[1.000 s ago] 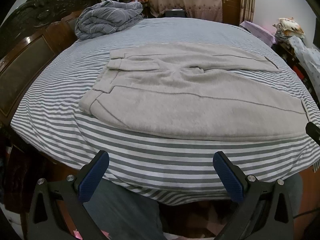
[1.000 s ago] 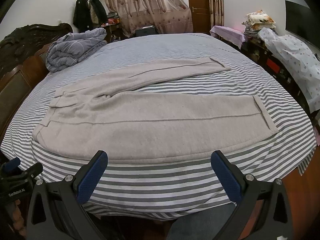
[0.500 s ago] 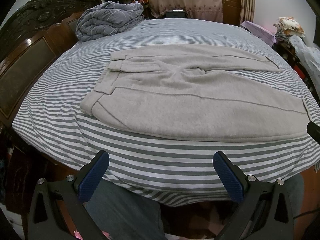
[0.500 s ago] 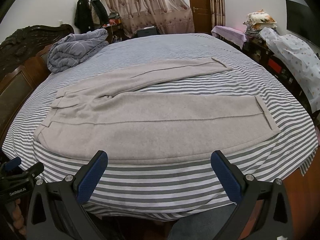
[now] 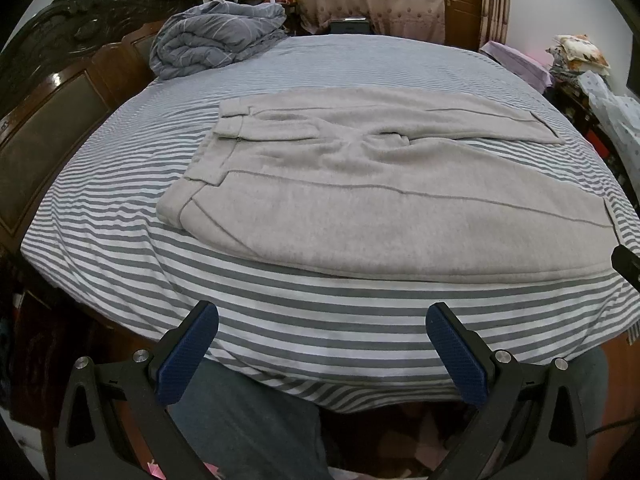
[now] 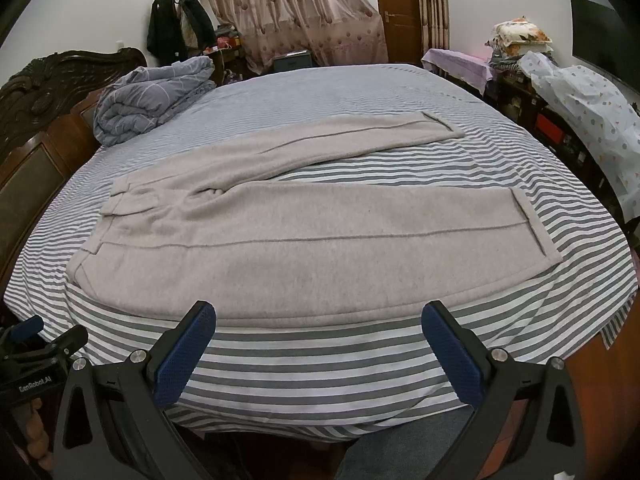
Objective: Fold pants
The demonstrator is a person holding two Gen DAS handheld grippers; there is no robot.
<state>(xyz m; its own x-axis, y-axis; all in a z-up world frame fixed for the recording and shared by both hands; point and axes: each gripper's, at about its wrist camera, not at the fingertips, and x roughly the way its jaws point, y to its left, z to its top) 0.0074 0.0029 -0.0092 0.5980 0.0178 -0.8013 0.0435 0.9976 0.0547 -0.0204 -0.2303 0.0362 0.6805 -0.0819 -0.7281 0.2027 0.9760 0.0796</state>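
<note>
Light grey pants [image 5: 360, 208] lie flat on the striped bed, waistband to the left, both legs stretched to the right and spread apart. They also show in the right wrist view [image 6: 288, 240]. My left gripper [image 5: 322, 316] is open and empty, held above the bed's near edge, short of the pants. My right gripper [image 6: 318, 312] is open and empty, just short of the near leg's edge. The left gripper shows at the right wrist view's lower left [image 6: 24, 344].
The bed [image 5: 320, 328] has a grey-and-white striped sheet. A folded grey quilt [image 5: 212, 44] lies at the far left by the dark wooden headboard [image 5: 52, 92]. Cluttered shelves and a covered pile [image 6: 584, 96] stand along the right side.
Both grippers have risen and moved slightly toward the bed; the pants have not moved.
</note>
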